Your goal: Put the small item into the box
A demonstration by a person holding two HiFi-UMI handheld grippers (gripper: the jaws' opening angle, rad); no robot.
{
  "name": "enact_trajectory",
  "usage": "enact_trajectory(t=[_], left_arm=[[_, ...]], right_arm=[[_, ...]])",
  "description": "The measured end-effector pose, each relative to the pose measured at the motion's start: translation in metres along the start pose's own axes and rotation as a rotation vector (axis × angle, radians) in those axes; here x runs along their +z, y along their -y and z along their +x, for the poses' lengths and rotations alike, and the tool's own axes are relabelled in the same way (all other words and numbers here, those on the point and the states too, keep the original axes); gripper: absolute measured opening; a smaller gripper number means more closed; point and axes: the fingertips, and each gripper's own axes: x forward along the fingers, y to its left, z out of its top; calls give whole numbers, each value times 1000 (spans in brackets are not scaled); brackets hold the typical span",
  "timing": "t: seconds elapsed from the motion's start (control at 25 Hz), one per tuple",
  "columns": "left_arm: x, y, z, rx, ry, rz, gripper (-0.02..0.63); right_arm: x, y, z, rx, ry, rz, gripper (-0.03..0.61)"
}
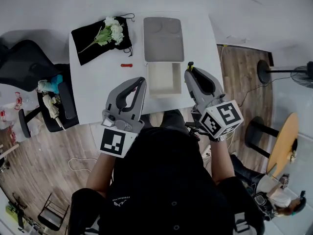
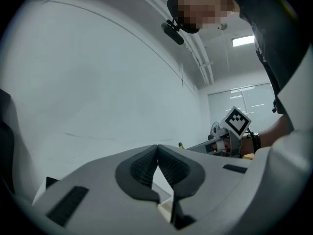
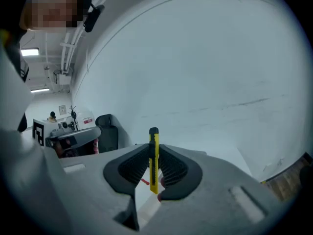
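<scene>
Yellow and thin, the little cutter (image 3: 153, 163) is held tight between the pads of the right gripper (image 3: 154, 151). The left gripper (image 2: 157, 153) is shut tight, and nothing is held in it. The carrying step seems to be in hand. The open white box (image 1: 148, 80) is seen just in front of both grippers, between their tips. Next, the cutter should likely be moved a little to the left, over the box, lowered in and let go. The cutter's long side is stood up and down between the pads, black end on top.
</scene>
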Motion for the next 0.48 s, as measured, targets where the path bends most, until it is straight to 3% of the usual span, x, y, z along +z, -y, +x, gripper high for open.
enact_trajectory(t=[0.48], left_arm=[[-6,-20,-2,247,37,-38,5]], right_arm=[[-73,6,80,215,-327,-147,66]])
